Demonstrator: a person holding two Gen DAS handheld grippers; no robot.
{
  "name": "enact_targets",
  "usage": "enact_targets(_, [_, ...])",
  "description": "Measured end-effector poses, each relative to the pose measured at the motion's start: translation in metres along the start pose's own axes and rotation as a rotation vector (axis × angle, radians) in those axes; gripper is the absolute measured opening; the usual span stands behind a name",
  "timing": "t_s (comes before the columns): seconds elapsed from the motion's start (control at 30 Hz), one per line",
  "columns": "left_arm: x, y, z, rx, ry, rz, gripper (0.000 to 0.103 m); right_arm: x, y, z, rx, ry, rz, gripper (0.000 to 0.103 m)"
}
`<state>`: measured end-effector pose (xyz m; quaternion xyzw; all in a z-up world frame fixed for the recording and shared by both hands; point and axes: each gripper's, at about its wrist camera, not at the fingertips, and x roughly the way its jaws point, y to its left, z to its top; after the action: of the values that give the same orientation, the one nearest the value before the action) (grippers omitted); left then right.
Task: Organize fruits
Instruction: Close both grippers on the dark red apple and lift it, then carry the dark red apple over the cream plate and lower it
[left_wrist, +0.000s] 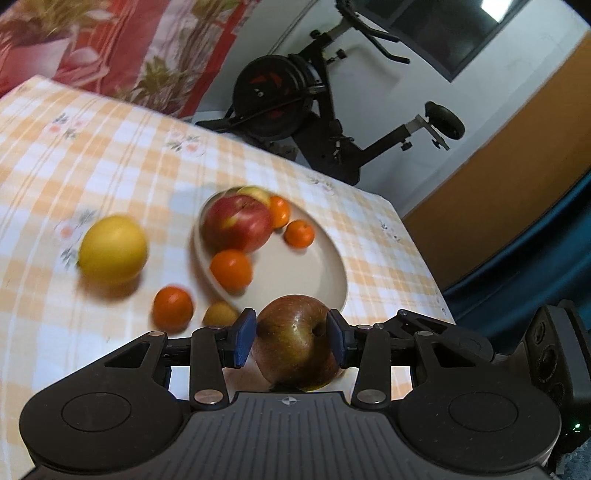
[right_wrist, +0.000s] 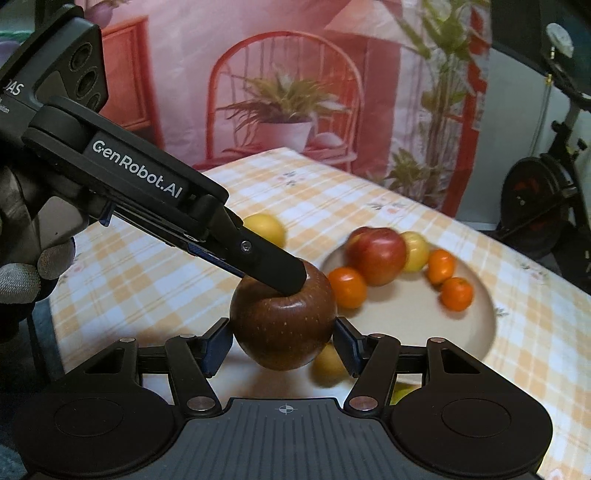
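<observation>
Loose fruit, left: a yellow lemon (left_wrist: 112, 253) lies on the checked surface (left_wrist: 110, 155), well left of the plate (left_wrist: 306, 273); a small orange (left_wrist: 173, 308) and a pale yellow fruit (left_wrist: 220, 314) sit just beside the plate's near-left rim.
Plate: holds a red apple (left_wrist: 238, 227), a yellow-green fruit behind it, and three small oranges; its near half is bare.
Progress: by my reading roughly halfway; five pieces are plated, three or more remain on the cloth, and one is in hand.
Dark apple (left_wrist: 295, 341): off the surface, near the plate's near rim, clamped between gripper pads.
Left gripper (left_wrist: 291, 341): jaws part-closed, blue pads pressing both sides of the dark apple; it reaches in from the left, angled downward, as the right wrist view shows, its finger over the apple's top.
Right gripper (right_wrist: 283, 339): pads stand at the apple's flanks, seemingly touching; whether it truly grips I cannot tell.
Hand pose: a gloved hand (right_wrist: 22, 277) shows at the far left of the right wrist view.
</observation>
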<state>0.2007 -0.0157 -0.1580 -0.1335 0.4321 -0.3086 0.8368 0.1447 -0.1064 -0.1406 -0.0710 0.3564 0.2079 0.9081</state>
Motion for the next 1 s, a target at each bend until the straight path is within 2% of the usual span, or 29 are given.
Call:
enact_targets(0.27, [0.037, -0.024, 0.032, 0.075, 0.022, 0.004, 0.044, 0.002, -0.046, 0.007, 0.032, -0.023, -0.058, 0.056])
enact_targets(0.57, [0.09, -0.031, 0.059, 0.12, 0.099, 0.064, 0.044, 0.036, -0.096, 0.0, 0.077, -0.009, -0.067, 0.056])
enact_targets(0.83, [0.114, -0.031, 0.071, 0.141, 0.134, 0.114, 0.044, 0.059, -0.113, -0.007, 0.066, -0.012, -0.076, 0.056])
enact_targets(1.0, [0.118, -0.03, 0.079, 0.144, 0.127, 0.133, 0.044, 0.068, -0.114, -0.004, 0.036, -0.017, -0.074, 0.056])
